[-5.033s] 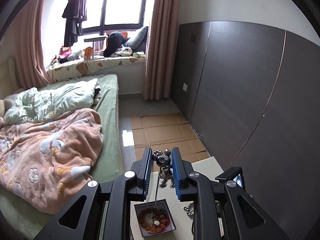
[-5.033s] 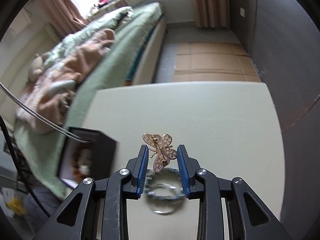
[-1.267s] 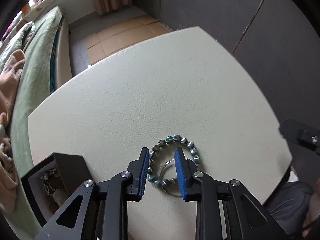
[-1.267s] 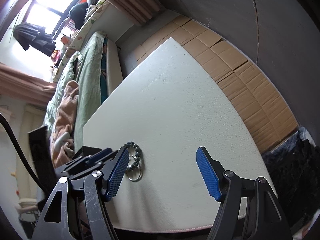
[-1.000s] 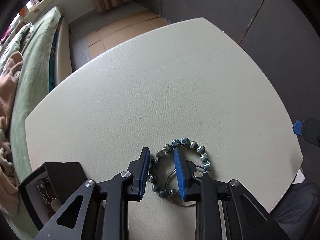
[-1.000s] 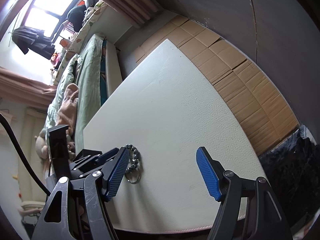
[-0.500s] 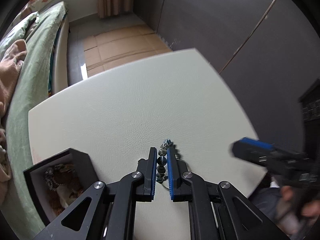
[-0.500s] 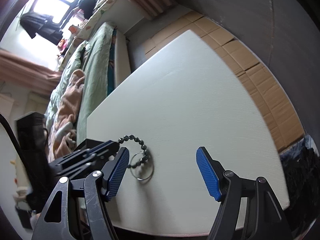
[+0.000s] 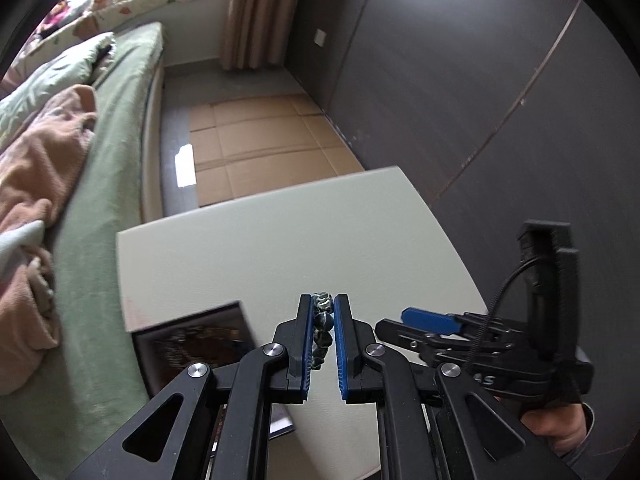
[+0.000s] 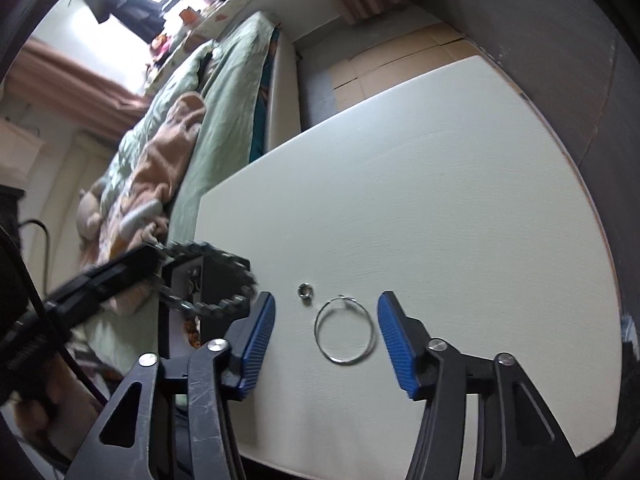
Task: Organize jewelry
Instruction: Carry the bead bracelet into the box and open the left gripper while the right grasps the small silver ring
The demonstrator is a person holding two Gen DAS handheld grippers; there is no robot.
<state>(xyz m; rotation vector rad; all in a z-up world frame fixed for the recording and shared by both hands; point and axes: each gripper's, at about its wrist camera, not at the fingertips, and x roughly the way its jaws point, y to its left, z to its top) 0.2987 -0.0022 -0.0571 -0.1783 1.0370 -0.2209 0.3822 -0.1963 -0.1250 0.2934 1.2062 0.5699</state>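
My left gripper (image 9: pixel 323 310) is shut on a dark green bead bracelet (image 9: pixel 322 320) and holds it lifted off the white table (image 9: pixel 280 240). In the right wrist view the bracelet (image 10: pixel 224 304) hangs as a loop in front of the black jewelry box (image 10: pixel 224 280). My right gripper (image 10: pixel 326 322) hovers low over the table with its jaws closing. A thin silver hoop (image 10: pixel 316 330) lies flat between them, and the pads do not touch it. A small silver ring (image 10: pixel 305 291) lies just beyond the hoop.
The black box (image 9: pixel 192 340) holding several pieces stands at the table's near left corner. A blue pad (image 9: pixel 430 316) of the right gripper and the hand holding it (image 9: pixel 556 424) show at the right. A bed (image 9: pixel 100 240) runs along the left, a dark wall (image 9: pixel 480 100) along the right.
The left gripper closed on the bracelet and lifted it off the table toward the box. The right gripper moved over the bared hoop and its jaws narrowed.
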